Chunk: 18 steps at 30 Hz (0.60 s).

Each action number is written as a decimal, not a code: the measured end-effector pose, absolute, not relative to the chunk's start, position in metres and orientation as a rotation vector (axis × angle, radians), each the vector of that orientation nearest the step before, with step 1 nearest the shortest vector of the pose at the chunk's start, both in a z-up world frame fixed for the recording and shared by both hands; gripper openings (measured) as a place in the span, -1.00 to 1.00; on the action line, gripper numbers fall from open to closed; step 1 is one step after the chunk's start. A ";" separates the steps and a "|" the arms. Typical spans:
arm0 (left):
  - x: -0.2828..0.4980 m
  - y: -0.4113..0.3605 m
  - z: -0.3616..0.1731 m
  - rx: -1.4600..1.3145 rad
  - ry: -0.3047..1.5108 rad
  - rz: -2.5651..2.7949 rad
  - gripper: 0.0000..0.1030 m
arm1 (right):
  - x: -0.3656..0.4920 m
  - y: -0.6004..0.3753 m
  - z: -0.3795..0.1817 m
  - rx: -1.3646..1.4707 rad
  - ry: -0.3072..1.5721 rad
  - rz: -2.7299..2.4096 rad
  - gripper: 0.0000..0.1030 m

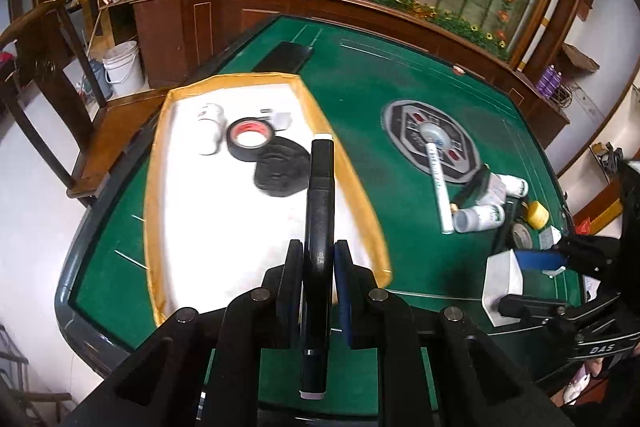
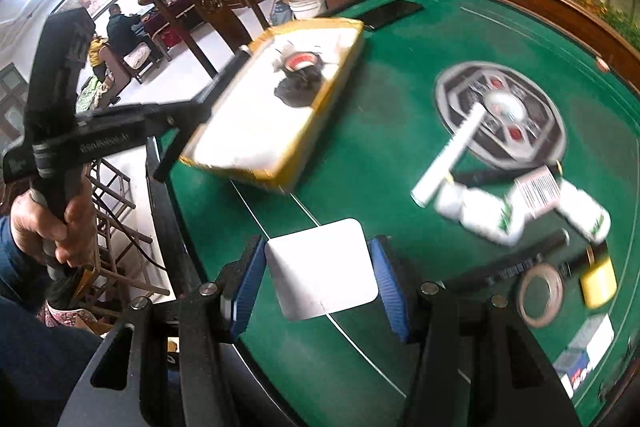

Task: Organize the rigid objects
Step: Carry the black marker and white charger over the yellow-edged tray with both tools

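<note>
My left gripper (image 1: 318,291) is clenched on a black marker (image 1: 319,227), held above the near end of the yellow-edged tray (image 1: 158,163). My right gripper (image 2: 320,279) grasps a white box (image 2: 322,269) over green table (image 2: 380,155), right of the tray. In the tray's far end: black tape roll (image 1: 250,141), white bottle (image 1: 211,131). More bottles (image 2: 480,211) lie well right of the tray.

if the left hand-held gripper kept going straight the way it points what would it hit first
Probably the white floor of the yellow-rimmed tray: the left hand-held gripper, shut on a black marker, aims there, just short of the black disc. Depth is uncertain.
</note>
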<state>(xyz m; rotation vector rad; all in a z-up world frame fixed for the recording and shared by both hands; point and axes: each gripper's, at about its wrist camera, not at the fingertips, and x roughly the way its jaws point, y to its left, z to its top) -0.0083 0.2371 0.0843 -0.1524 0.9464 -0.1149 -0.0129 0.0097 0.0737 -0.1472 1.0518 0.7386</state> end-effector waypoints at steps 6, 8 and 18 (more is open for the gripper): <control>0.010 0.261 0.073 -0.156 0.963 -0.103 -0.71 | 0.006 0.056 0.083 -0.160 1.035 0.770 0.03; 0.016 0.269 0.069 -0.157 0.968 -0.101 -0.71 | 0.012 0.068 0.083 -0.167 1.033 0.770 0.03; 0.046 0.294 0.036 -0.205 1.030 -0.093 -0.71 | 0.040 0.125 0.065 -0.156 1.093 0.755 0.03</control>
